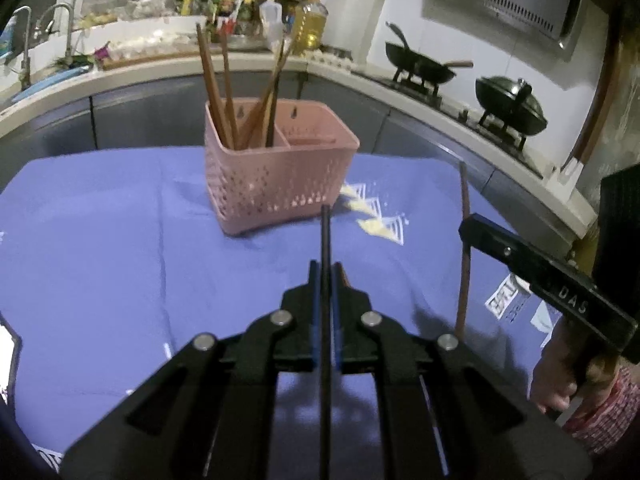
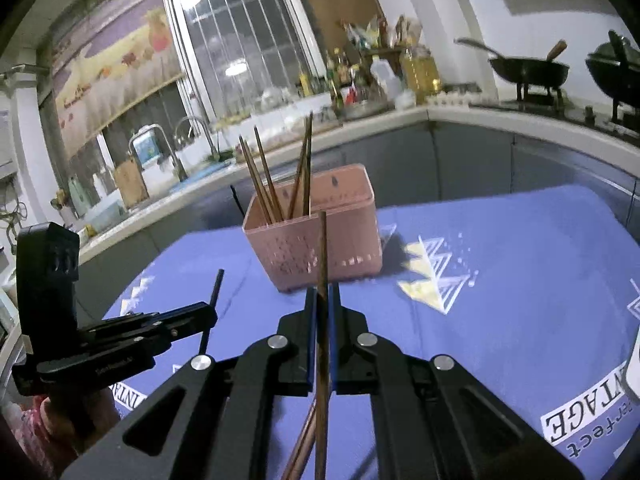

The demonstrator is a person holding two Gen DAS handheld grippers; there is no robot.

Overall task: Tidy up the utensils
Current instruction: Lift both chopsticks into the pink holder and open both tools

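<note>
two views to go through, and we start with the left wrist camera. at the bottom centre of the frame our left gripper (image 1: 326, 276) is clenched on a black chopstick (image 1: 326, 240), which runs straight up between the blue pads and ends just below the pink basket (image 1: 276, 184). the basket stands in the middle of the frame on the blue tablecloth (image 1: 100, 248), and its left compartment holds a bunch of brown chopsticks (image 1: 224, 92) leaning apart in two directions; what the right compartment holds we cannot tell. at the right edge we see our right gripper (image 1: 466, 228) from the side, grasping a brown chopstick (image 1: 465, 248) that stands nearly upright. along the upper right of the frame two dark woks (image 1: 420, 66) sit on the stove.

in the right wrist camera, our right gripper (image 2: 323, 300) at the bottom centre is closed on the brown chopstick (image 2: 322, 256), whose tip reaches up in front of the pink basket (image 2: 344, 240). the basket sits in the centre of the frame, with the brown chopsticks (image 2: 276, 176) standing in its left compartment. at the lower left of the frame our left gripper (image 2: 212, 314) appears side-on, gripping the black chopstick (image 2: 214, 296), which is tilted slightly. the blue tablecloth (image 2: 520, 280) fills the right half, and a faucet (image 2: 160, 148) stands at the counter in the left middle.
</note>
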